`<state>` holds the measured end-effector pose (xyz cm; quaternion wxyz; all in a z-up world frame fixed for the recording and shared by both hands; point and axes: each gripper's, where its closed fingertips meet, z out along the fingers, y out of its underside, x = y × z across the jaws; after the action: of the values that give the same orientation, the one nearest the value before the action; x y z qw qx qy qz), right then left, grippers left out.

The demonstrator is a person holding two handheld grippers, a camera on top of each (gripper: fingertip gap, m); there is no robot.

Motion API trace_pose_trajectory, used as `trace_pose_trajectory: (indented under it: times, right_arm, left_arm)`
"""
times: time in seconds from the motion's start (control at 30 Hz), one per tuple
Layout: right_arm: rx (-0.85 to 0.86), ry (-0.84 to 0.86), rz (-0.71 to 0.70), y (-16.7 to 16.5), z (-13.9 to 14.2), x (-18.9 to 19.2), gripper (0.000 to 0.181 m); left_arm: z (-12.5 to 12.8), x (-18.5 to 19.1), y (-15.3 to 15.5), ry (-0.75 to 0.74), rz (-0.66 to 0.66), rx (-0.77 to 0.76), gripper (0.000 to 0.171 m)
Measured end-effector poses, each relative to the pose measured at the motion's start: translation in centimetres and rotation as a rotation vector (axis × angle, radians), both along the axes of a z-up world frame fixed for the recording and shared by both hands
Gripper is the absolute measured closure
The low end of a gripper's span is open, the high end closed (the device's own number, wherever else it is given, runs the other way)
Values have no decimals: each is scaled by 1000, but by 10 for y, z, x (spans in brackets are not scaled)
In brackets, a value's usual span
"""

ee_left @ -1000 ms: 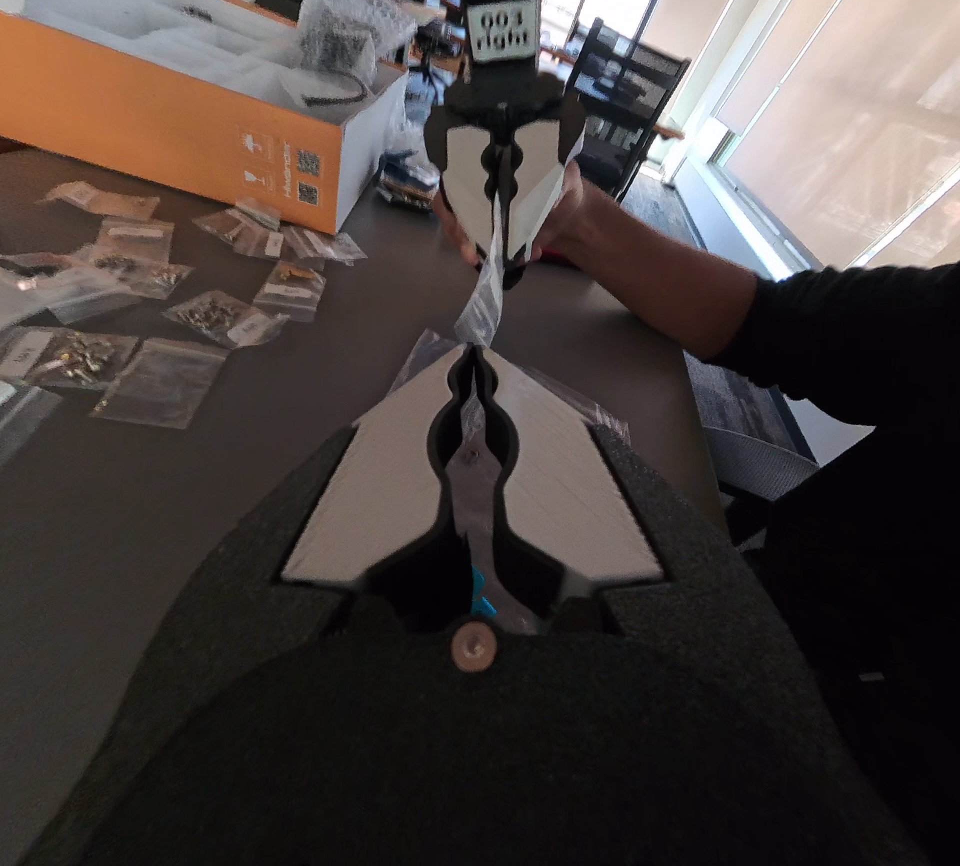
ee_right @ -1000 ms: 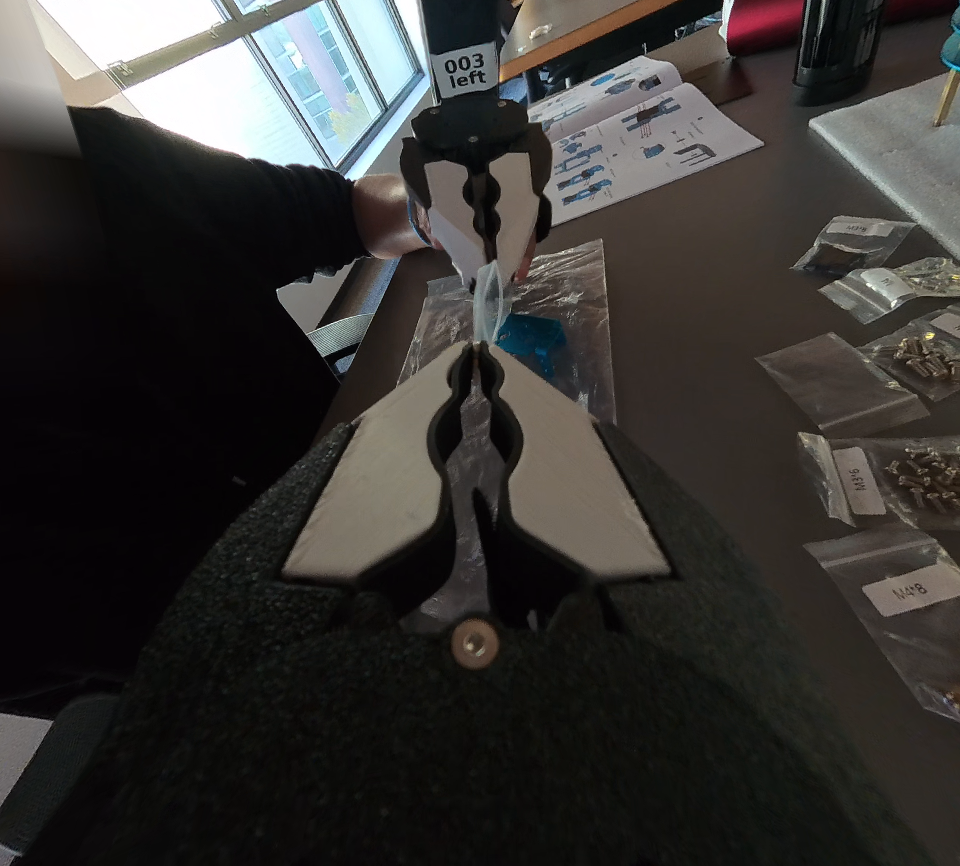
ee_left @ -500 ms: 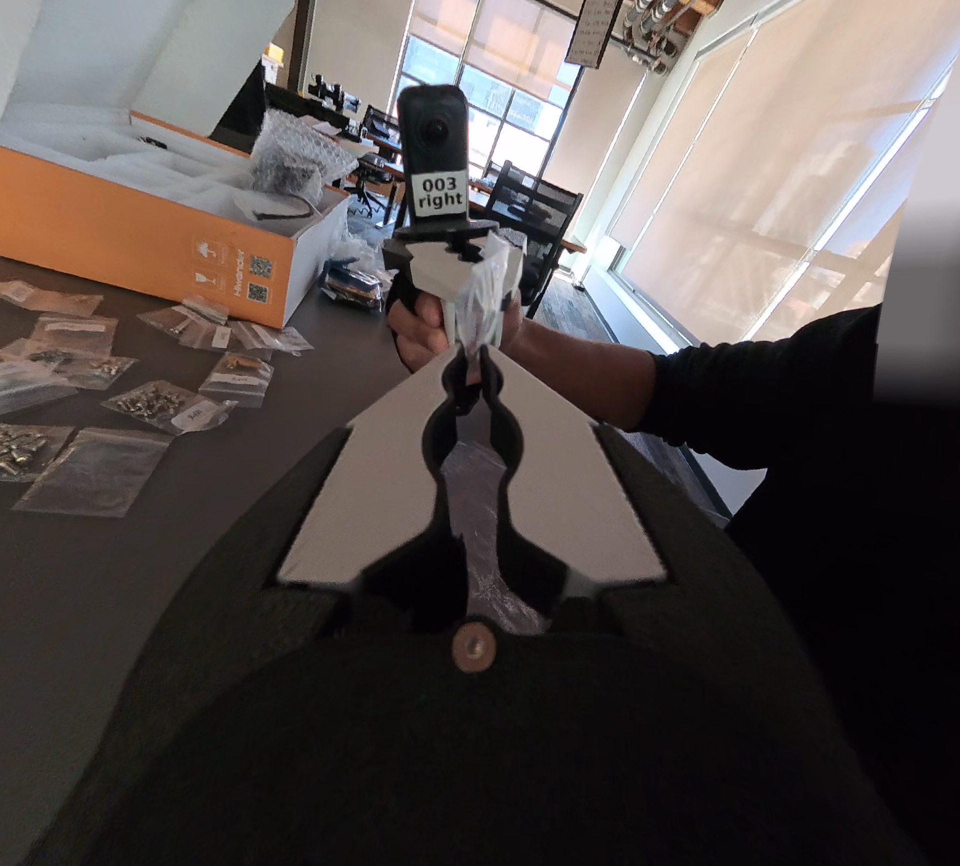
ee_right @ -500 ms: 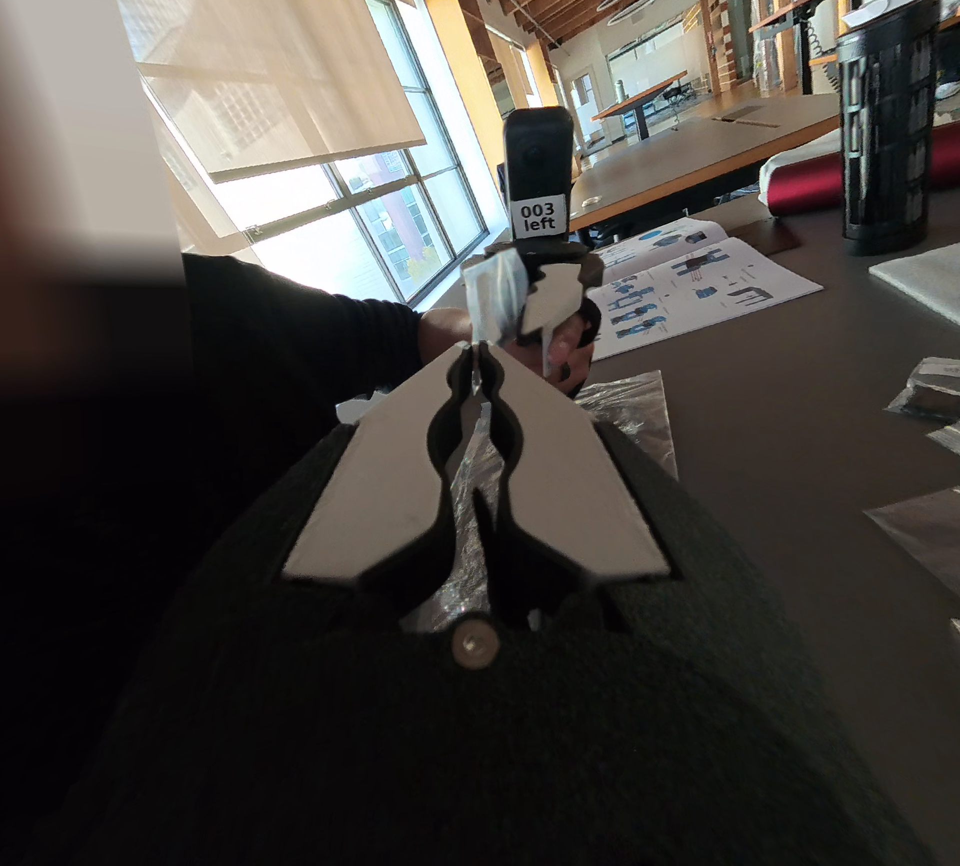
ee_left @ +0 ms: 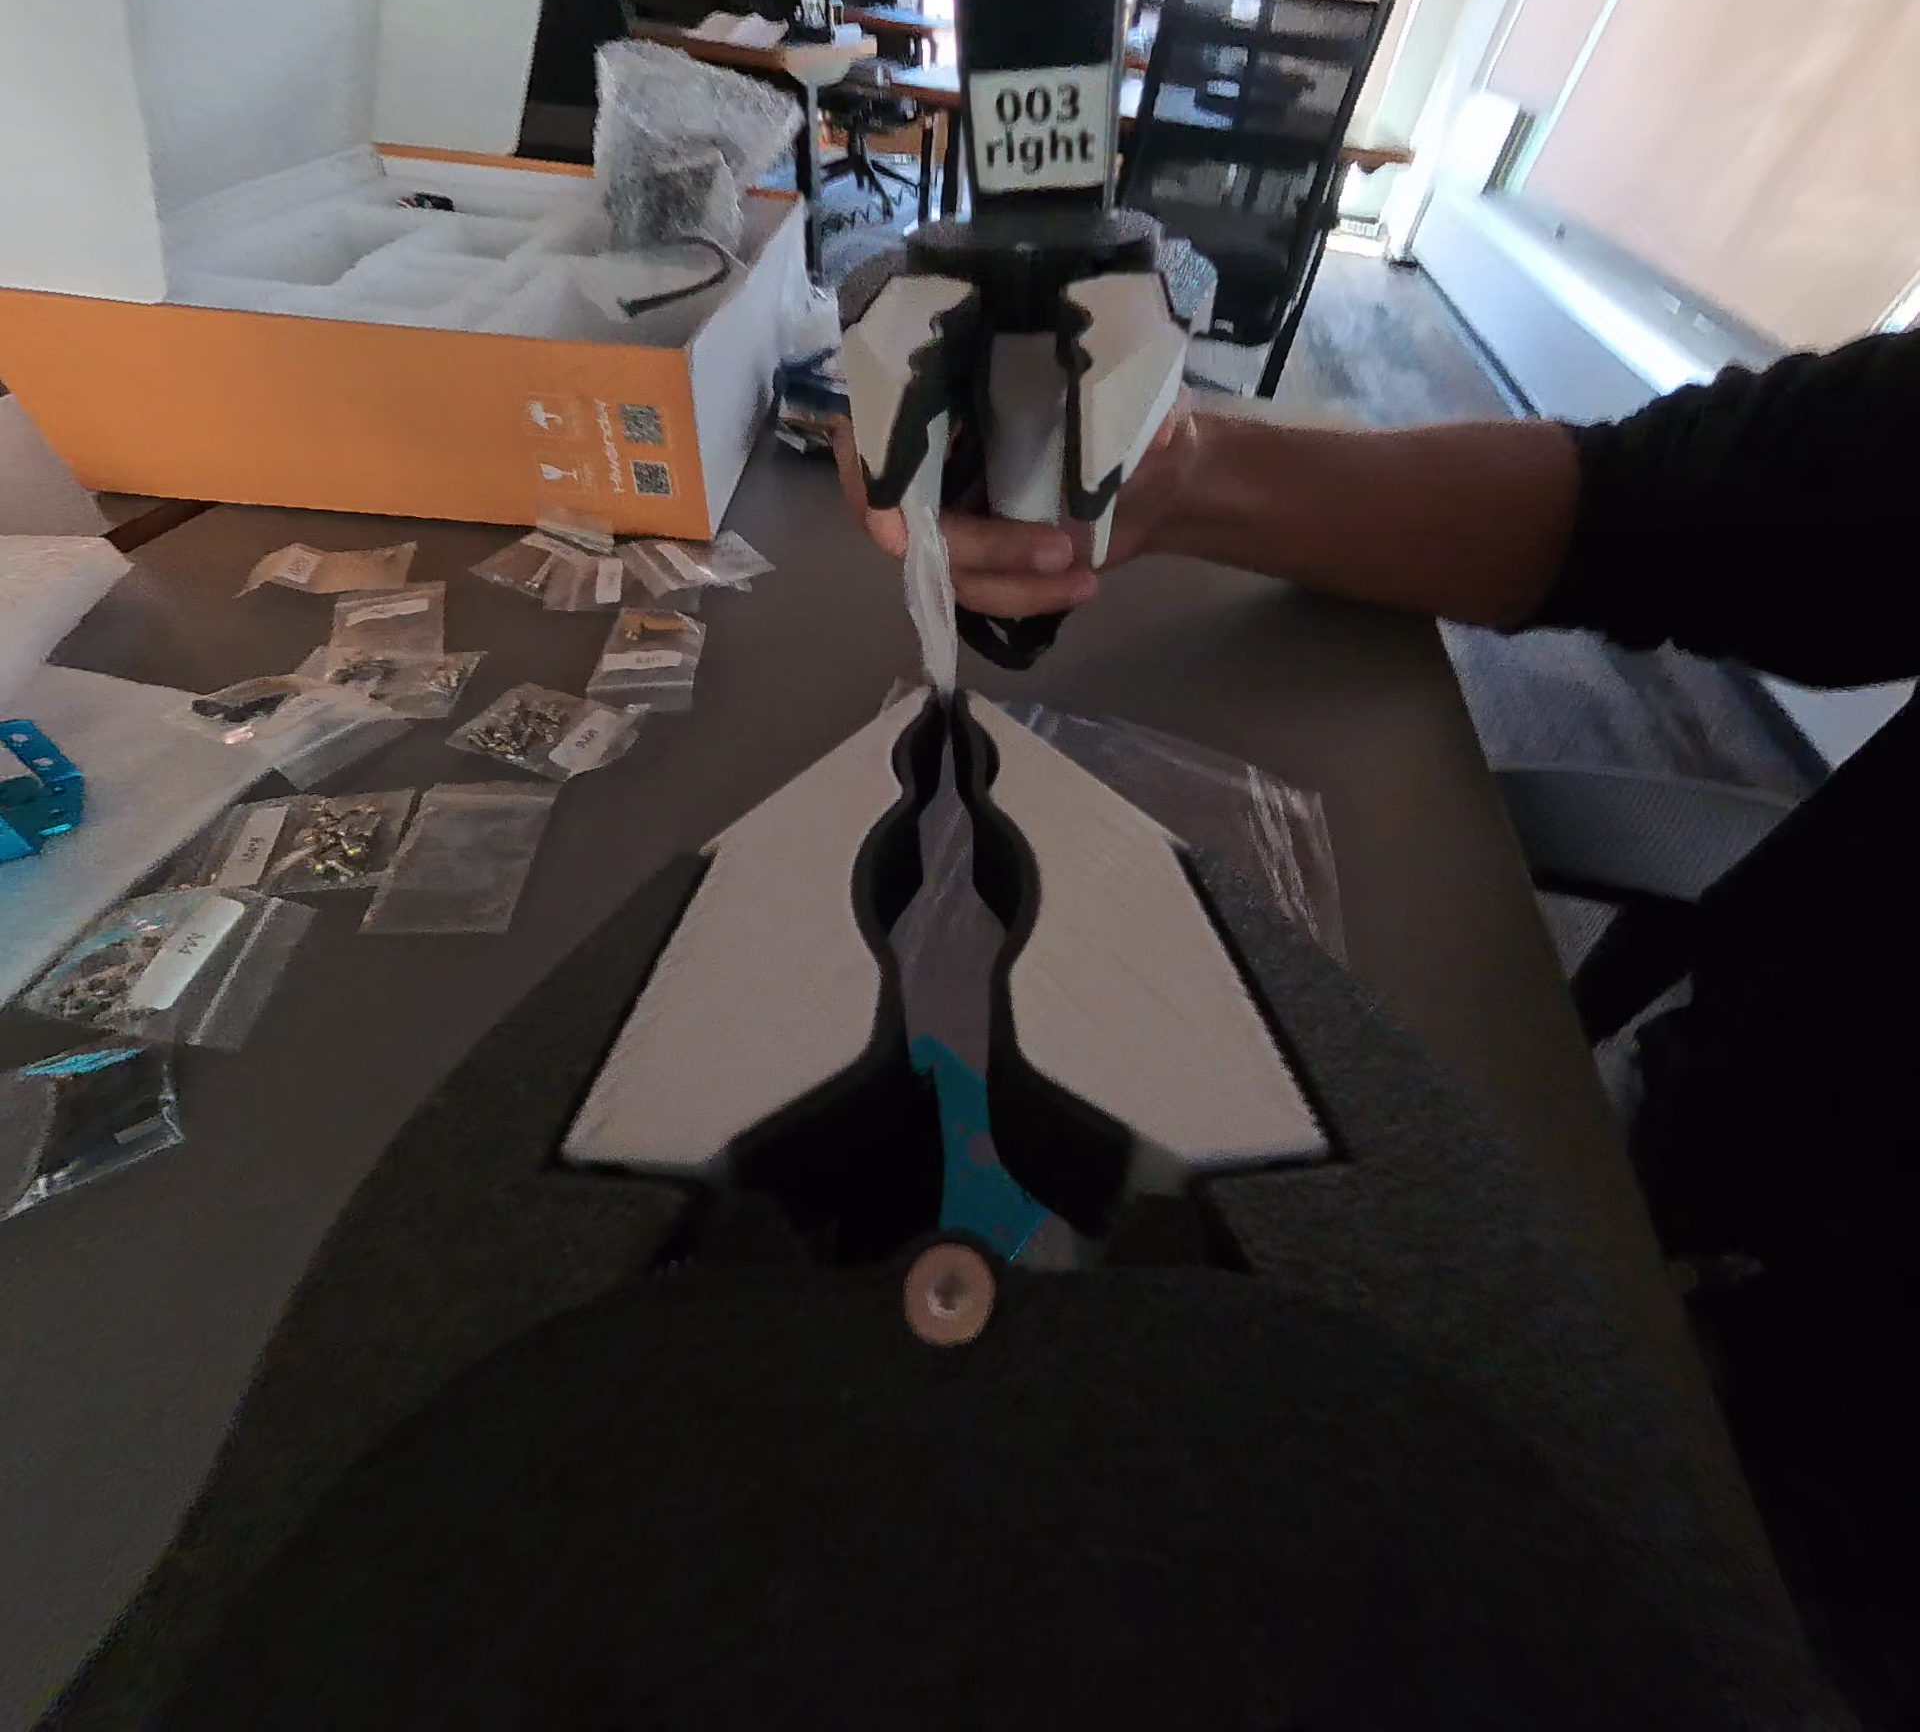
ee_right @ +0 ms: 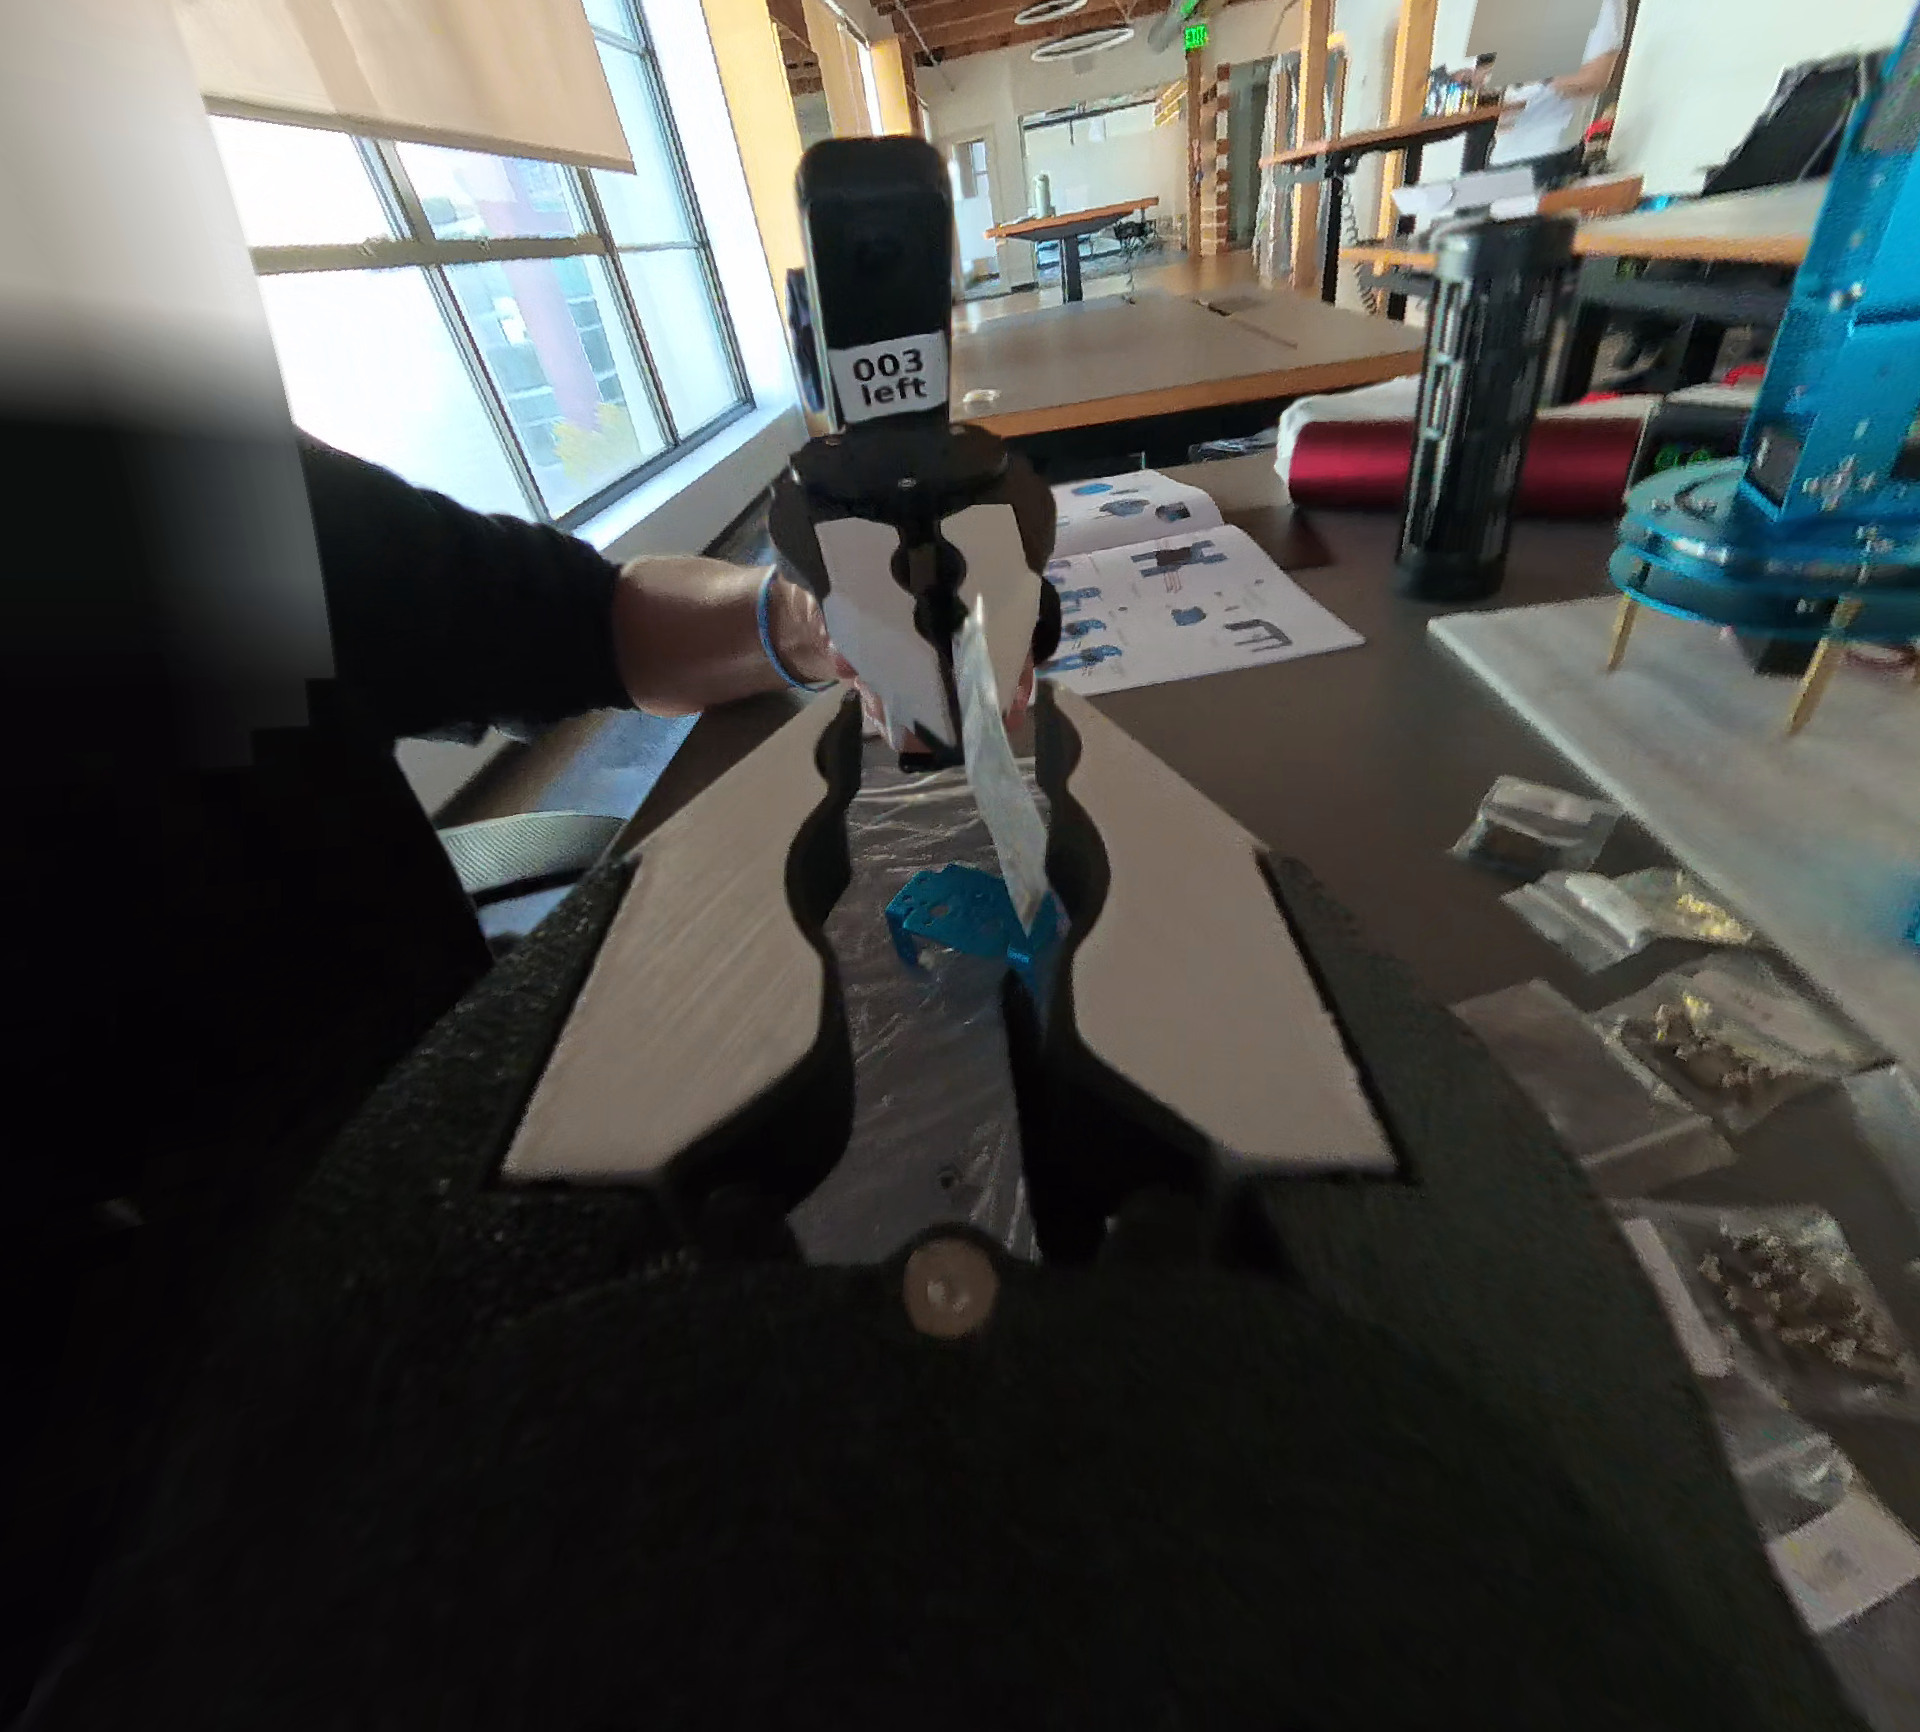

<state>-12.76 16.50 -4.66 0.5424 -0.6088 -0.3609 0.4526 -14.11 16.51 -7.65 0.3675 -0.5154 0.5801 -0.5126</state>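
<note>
My left gripper (ee_left: pixel 945 700) is shut on a thin clear plastic bag (ee_left: pixel 940 809), pinched at the fingertips. The bag stretches to one finger of my right gripper (ee_left: pixel 997 524), which faces it close by with its jaws apart. In the right wrist view my right gripper (ee_right: pixel 951 716) is open, and the bag (ee_right: pixel 997 799) hangs from the left gripper (ee_right: pixel 935 732) down between the right fingers. A blue metal bracket (ee_right: pixel 951 919) lies below on a flat clear bag (ee_right: pixel 904 1038) on the dark table. The bracket also shows in the left wrist view (ee_left: pixel 966 1152).
An open orange box (ee_left: pixel 364 425) stands at the far left. Several small bags of screws (ee_left: pixel 540 726) lie before it. An open manual (ee_right: pixel 1174 591), a black cylinder (ee_right: pixel 1475 415) and a blue device (ee_right: pixel 1818 435) on white foam stand beyond. The table edge (ee_left: pixel 1496 851) runs near the person. My two grippers' fingertips are within a few centimetres of each other.
My right gripper has opened and let go of the bag. Both grippers, raised half a second ago, have come back down over the table. The left stays shut on the bag.
</note>
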Motion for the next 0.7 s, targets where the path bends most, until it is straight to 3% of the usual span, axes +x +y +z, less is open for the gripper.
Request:
trace_pose_trajectory:
  times: [0.13,0.3,0.5,0.57,0.7]
  right_arm:
    - [43,-103,24,-7,-14,-14,160]
    - [0,-142,68,-10,-25,-17,181]
    - [-33,-95,85,-10,-21,-18,181]
    - [-34,-101,82,-10,-21,-18,180]
    - [-7,-102,88,-13,-19,-22,181]
  left_arm:
    - [-16,2,-12,71,-35,78,171]
    - [-17,2,-18,73,-60,70,171]
    - [-12,2,-18,47,-50,73,169]
    - [-7,4,-18,17,-43,64,154]
    - [-3,5,-22,-25,-48,38,171]
